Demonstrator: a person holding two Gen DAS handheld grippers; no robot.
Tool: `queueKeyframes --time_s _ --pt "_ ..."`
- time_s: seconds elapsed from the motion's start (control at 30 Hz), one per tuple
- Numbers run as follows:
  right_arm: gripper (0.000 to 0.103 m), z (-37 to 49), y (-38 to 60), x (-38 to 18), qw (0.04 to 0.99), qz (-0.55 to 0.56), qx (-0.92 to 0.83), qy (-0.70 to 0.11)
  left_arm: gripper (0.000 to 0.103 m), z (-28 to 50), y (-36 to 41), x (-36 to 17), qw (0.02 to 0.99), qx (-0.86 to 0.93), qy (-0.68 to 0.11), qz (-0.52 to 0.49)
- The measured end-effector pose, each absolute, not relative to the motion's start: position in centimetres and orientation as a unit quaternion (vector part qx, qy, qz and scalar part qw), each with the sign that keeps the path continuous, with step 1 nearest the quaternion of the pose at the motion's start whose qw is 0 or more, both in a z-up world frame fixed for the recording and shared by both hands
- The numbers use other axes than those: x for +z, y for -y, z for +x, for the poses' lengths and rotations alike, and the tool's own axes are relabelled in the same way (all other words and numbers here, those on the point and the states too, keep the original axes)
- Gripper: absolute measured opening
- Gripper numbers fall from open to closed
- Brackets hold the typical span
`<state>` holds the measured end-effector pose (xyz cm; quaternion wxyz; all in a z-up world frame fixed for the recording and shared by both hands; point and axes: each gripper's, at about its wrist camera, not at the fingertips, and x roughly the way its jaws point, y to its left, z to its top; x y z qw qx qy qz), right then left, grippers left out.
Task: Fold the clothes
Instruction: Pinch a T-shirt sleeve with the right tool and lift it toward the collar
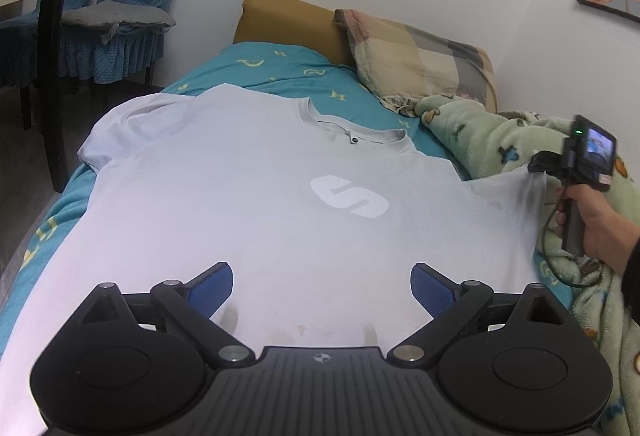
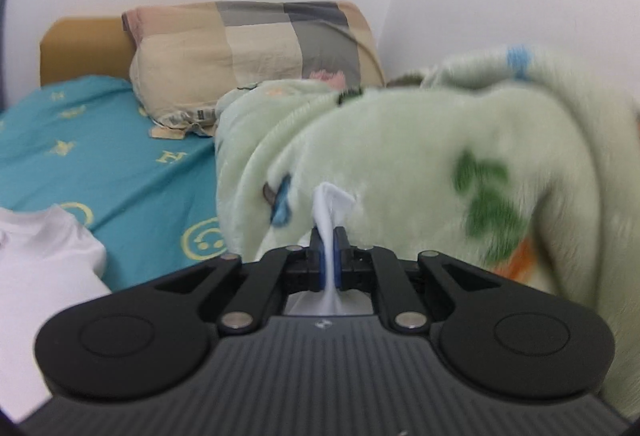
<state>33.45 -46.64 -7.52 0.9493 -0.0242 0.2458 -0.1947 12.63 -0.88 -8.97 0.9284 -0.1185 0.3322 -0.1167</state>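
A white T-shirt [image 1: 248, 203] with a white S logo lies front up on the teal bed sheet [image 1: 280, 67], collar toward the pillow. My left gripper [image 1: 322, 286] is open and empty, hovering over the shirt's lower middle. My right gripper [image 2: 329, 236] is shut on the tip of the shirt's right sleeve [image 2: 332, 203], pulling it outward toward the green blanket. In the left wrist view the right gripper [image 1: 538, 167] shows at the shirt's right edge, with the sleeve [image 1: 516, 191] stretched taut. The left sleeve [image 1: 116, 127] lies bunched at the bed's left edge.
A plaid pillow [image 1: 416, 59] lies at the head of the bed against a tan headboard [image 1: 288, 19]. A fluffy green blanket [image 2: 420, 155] is heaped along the right side by the wall. A chair with blue covers [image 1: 112, 19] stands left of the bed.
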Motion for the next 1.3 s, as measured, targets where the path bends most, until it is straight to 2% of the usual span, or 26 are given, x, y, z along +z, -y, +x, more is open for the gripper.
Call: queueKeyframes --time_s 0.03,0.07,0.1,0.13,0.53,0.7,0.73,0.8,0.9,1.1,1.3 --pt "0.036 32.9 47.1 -7.5 0.951 0.004 -0.186 -0.246 0.097 12.7 0.9 -9.1 0.929 -0.116 -0.334 -0.115" --pt "0.049 32.3 47.3 -7.5 0.952 0.027 -0.177 -0.248 0.097 12.9 1.0 -9.2 0.928 -0.115 -0.337 -0.113" --pt "0.077 31.3 47.1 -7.3 0.953 0.042 -0.169 -0.246 0.097 13.0 1.0 -9.4 0.927 -0.114 -0.341 -0.111" --pt "0.091 30.2 46.8 -7.1 0.955 0.055 -0.163 -0.243 0.097 13.0 1.1 -9.5 0.925 -0.114 -0.345 -0.11" --pt "0.089 4.7 39.7 -2.7 0.937 0.207 -0.114 -0.257 0.097 9.5 2.8 -7.5 0.927 -0.145 -0.339 -0.07" --pt "0.088 0.3 38.4 -4.2 0.924 0.27 -0.078 -0.26 0.097 6.4 4.0 -5.6 0.935 -0.15 -0.318 -0.039" --pt "0.085 0.2 38.6 -4.2 0.921 0.279 -0.079 -0.259 0.097 5.8 4.1 -5.3 0.936 -0.15 -0.317 -0.038" --pt "0.065 0.4 39.0 -4.4 0.916 0.3 -0.078 -0.256 0.097 5.0 4.3 -4.8 0.936 -0.149 -0.315 -0.039" --pt "0.055 1.3 40.7 -5.7 0.893 0.364 -0.081 -0.252 0.097 4.2 4.5 -4.5 0.937 -0.144 -0.315 -0.043" --pt "0.054 7.3 45.8 -9.4 0.86 0.434 -0.114 -0.243 0.097 4.4 5.1 -5.2 0.94 -0.131 -0.314 -0.037" --pt "0.054 13.1 50.3 -16.4 0.834 0.474 -0.132 -0.248 0.097 6.4 4.5 -7.0 0.937 -0.115 -0.327 -0.038"
